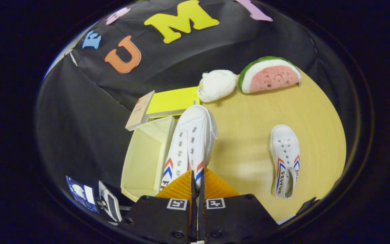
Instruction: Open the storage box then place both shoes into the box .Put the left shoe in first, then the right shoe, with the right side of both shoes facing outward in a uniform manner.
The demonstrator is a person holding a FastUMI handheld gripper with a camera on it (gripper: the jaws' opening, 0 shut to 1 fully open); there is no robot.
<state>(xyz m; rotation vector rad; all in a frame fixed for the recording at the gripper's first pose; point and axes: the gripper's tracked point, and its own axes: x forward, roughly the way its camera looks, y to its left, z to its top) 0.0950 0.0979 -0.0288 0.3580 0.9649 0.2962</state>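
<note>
so the tool point(197, 179) is clamped tight on the heel edge of one white shoe point(190, 142), holding it just ahead over the rim of the open storage box point(144, 159), while the other shoe point(284, 159) lies off to the right on the table point(249, 135)

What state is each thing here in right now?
Gripper: shut on held shoe.
Held shoe: lifted, toe pointing away, beside the box.
Box: open, lid flipped back, nothing visible inside.
Other shoe: lying on the table.
Watermelon toy: upright by the wall.
</note>
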